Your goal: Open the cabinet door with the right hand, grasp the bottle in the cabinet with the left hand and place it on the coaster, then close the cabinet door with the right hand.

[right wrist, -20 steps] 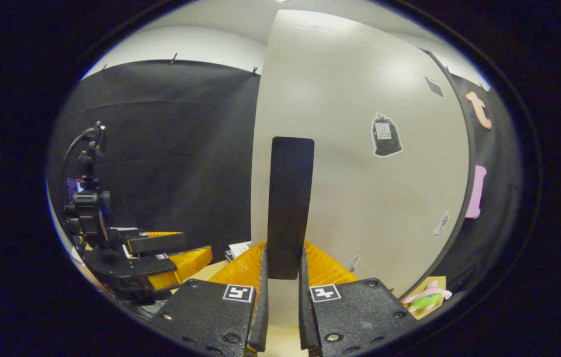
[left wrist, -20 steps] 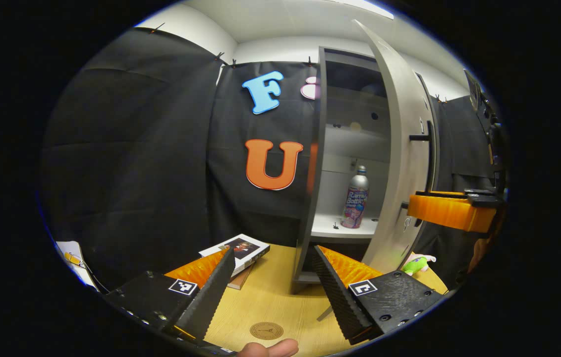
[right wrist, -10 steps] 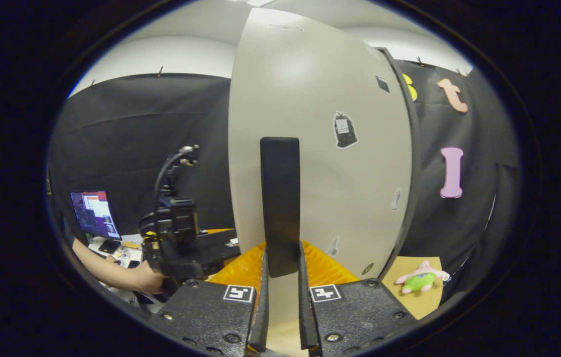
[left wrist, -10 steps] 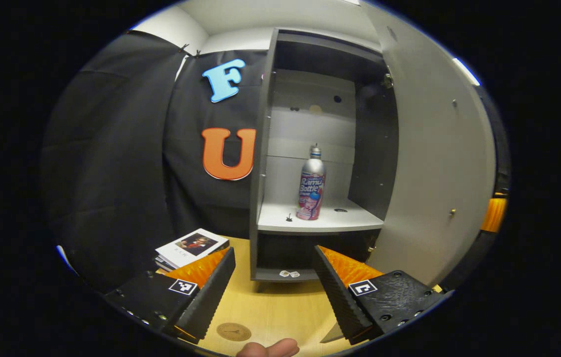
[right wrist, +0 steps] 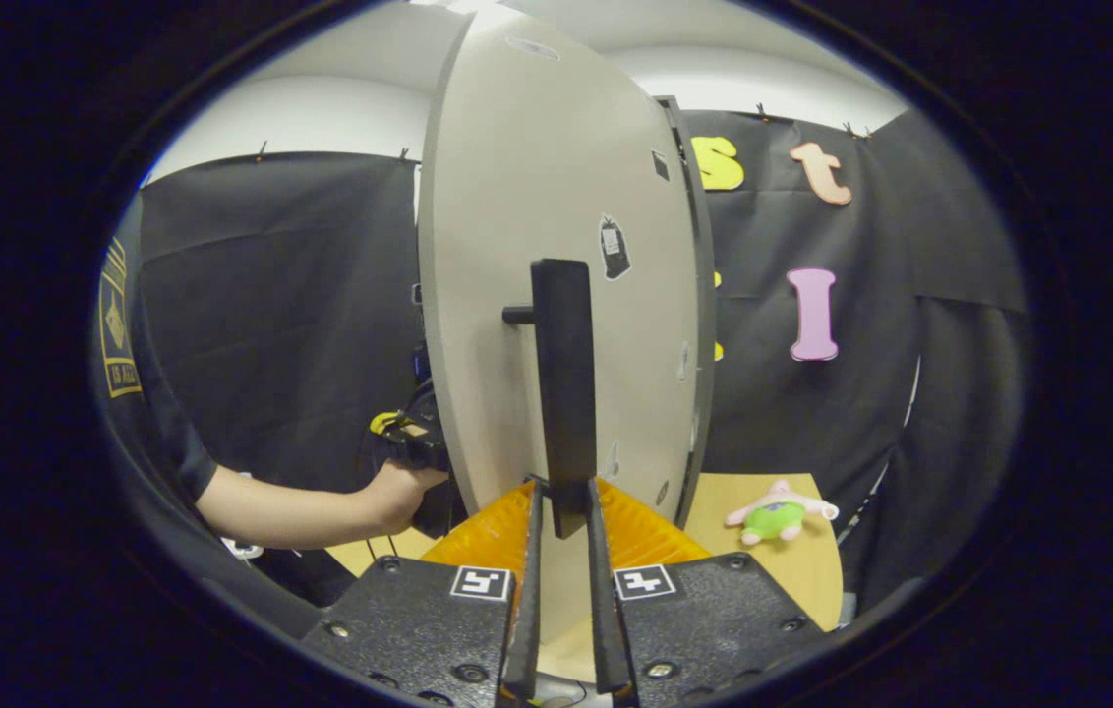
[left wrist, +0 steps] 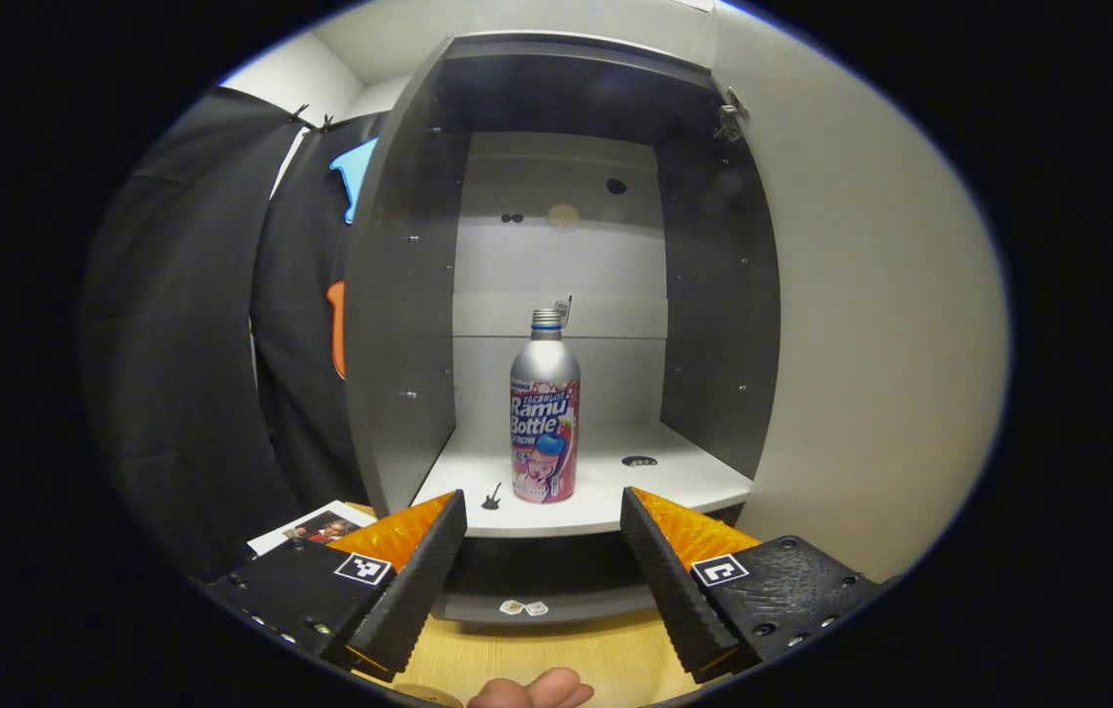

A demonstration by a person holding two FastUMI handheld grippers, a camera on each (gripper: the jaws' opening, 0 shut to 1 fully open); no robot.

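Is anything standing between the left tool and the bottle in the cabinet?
Nothing visible. The left tool is open and faces the bottle, which stands upright on the cabinet shelf; the door is swung aside to the right.

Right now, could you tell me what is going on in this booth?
A person is working at a cabinet with a tool in each hand. The right tool is shut on the door handle and holds the cabinet door swung open. The left tool is open and faces the bottle, which stands upright on the cabinet shelf, not yet grasped.
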